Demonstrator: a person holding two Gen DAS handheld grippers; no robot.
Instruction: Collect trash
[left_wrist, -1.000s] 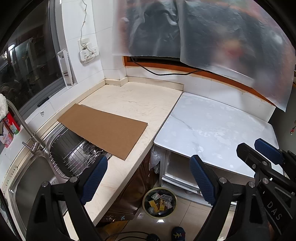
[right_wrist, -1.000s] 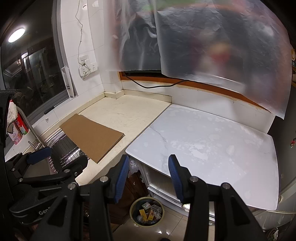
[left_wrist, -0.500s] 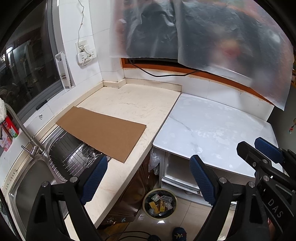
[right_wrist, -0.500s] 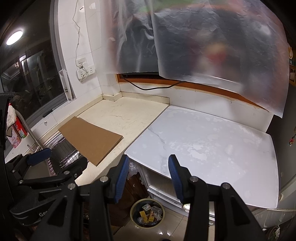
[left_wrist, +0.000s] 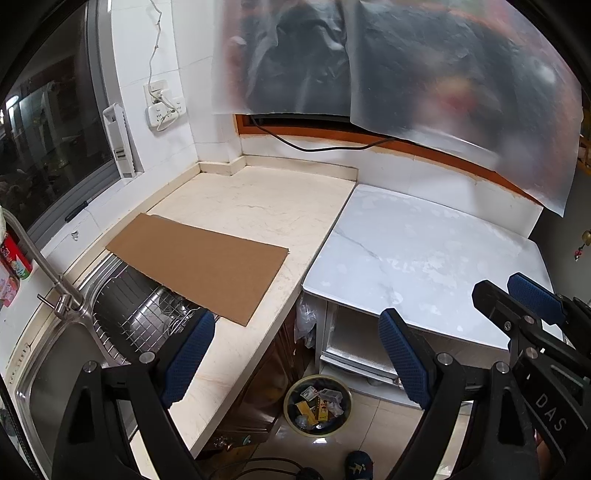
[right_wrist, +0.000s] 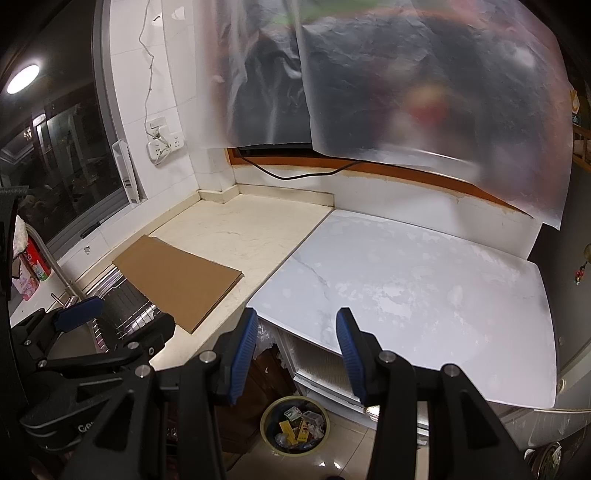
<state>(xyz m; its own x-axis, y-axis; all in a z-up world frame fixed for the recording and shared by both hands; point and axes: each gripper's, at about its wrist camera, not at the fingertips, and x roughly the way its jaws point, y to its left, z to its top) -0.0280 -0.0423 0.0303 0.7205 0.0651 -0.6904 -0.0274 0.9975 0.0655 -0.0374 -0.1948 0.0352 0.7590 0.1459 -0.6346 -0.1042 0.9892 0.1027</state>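
A kitchen corner seen from two hand-held tools, both tilted downward over the edge of the work surfaces. The left tongs (left_wrist: 295, 354) stand wide apart with nothing between their blue pads; through the gap you see the cream stone tabletop (left_wrist: 258, 206) and the floor below. The right tongs (right_wrist: 295, 350) are parted about halfway — also empty, touching nothing — and hang over the front edge of a white marble tabletop (right_wrist: 406, 266). Each tool shows in the other's view: the right one at the lower right of the left view, the left one at the lower left of the right view. The trash sits in a small round bin (left_wrist: 317, 404) on the tiled floor, below the spot where the two tabletops meet; it holds a mix of wrappers and small packets, one of them yellow. A flat sheet of brown cardboard (left_wrist: 199, 266) lies on the cream tabletop, its near corner overhanging a steel sink (left_wrist: 62, 350) with a wire rack inside. A tap (left_wrist: 44, 269) rises at the sink's left. Frosted plastic sheeting (left_wrist: 406, 66) hangs over the window behind.
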